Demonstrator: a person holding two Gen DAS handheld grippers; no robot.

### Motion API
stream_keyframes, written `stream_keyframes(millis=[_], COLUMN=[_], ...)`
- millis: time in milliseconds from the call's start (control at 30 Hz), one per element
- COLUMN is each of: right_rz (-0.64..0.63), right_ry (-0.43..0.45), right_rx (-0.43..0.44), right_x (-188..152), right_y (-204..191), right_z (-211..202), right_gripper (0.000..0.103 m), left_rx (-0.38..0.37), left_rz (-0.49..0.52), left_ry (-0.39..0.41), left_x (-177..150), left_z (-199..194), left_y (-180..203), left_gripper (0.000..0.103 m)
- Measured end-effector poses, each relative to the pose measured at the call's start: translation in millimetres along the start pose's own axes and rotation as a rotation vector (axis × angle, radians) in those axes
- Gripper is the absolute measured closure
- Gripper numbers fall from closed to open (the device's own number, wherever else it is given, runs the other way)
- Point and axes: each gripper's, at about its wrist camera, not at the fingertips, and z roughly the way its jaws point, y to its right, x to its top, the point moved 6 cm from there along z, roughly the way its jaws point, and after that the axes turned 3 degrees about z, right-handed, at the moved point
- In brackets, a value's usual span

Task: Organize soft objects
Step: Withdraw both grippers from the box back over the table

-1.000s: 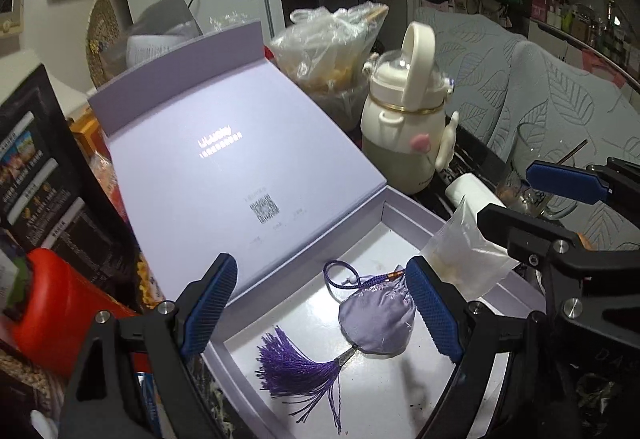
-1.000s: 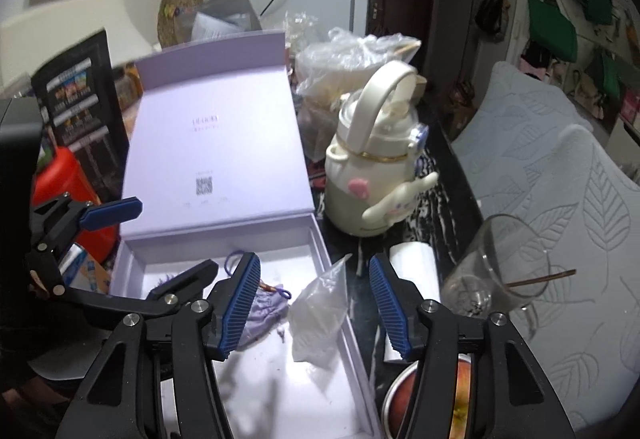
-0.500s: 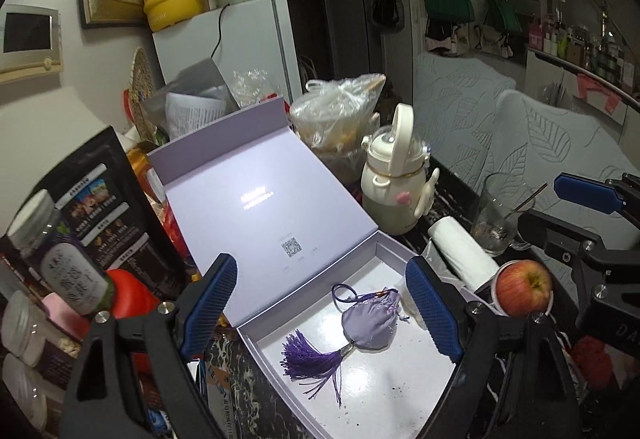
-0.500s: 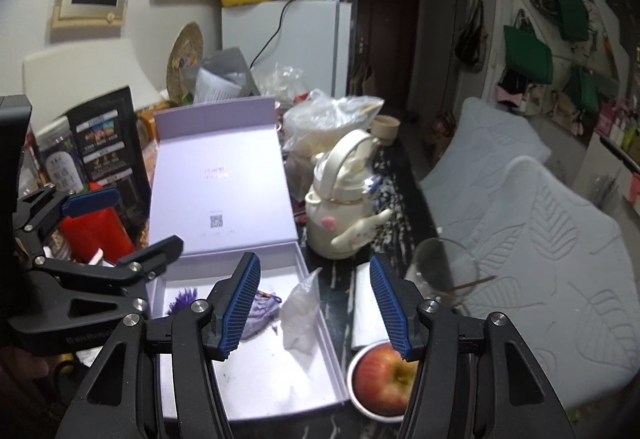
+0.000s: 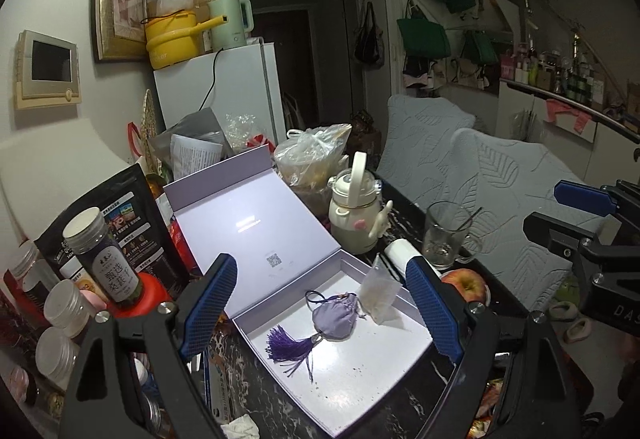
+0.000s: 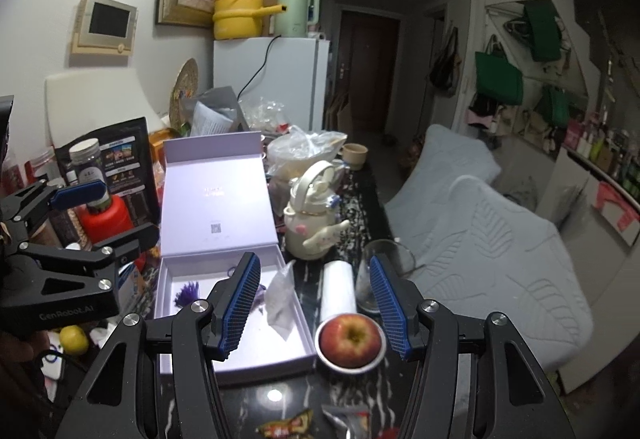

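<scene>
Both grippers hang above a crowded dark table, jaws apart and empty: the left gripper [image 5: 320, 307] stands wide, the right gripper [image 6: 316, 305] narrower, with nothing between the blue pads of either.

Below them lies an open lilac box [image 5: 360, 391], its lid [image 5: 244, 227] tipped back. In the tray rest the task's soft things: a purple sachet [image 5: 334, 321] with a tassel [image 5: 286, 345] trailing toward the tray's near-left corner and a cord loop [image 5: 314, 297] at its neck, and just beside it, against the right wall, a small clear bag [image 5: 378, 299]. In the right wrist view the same bag [image 6: 282, 297] stands crumpled near the tray's right edge, while the sachet is mostly hidden behind a finger.

The sachet looks light and yielding; it would likely squash under the pads, so the plump body seems the surest hold, since tassel or cord would let it swing. The bag appears flimsy and slick, best pinched at its gathered top.

An apple [image 6: 352, 337] in a dish and a glass [image 6: 382, 277] sit just right of the box.
</scene>
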Motion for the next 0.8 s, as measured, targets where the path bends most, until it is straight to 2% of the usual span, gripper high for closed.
stream_keyframes(millis=[333, 533, 600, 633, 800], right_rz=[0.005, 0.020, 0.020, 0.019, 0.046], right_ry=[0.023, 0.043, 0.051, 0.056, 0.043], right_rx=[-0.017, -0.022, -0.024, -0.030, -0.065], right_x=[-23.4, -42.4, -49.0, -53.7, -76.8], right_y=[-8.3, -13.3, -14.9, -15.5, -13.4], right_z=[-58.9, -89.5, -98.9, -104.4, -124.0], right_gripper=[0.040, 0.023, 0.018, 0.015, 0.014], left_rx=[-0.056, -0.096, -0.097, -0.098, -0.127], left_rz=[0.012, 0.013, 0.022, 0.029, 0.068], left_ry=[0.037, 0.046, 0.051, 0.058, 0.064], left_x=[-12.9, -25.7, -30.3, -32.1, -47.0], left_z=[-52.3, -75.3, -82.0, -84.9, -96.2], left_y=[15.5, 23.8, 28.1, 30.5, 47.5], left_gripper=[0.013, 0.011, 0.002, 0.000, 0.000])
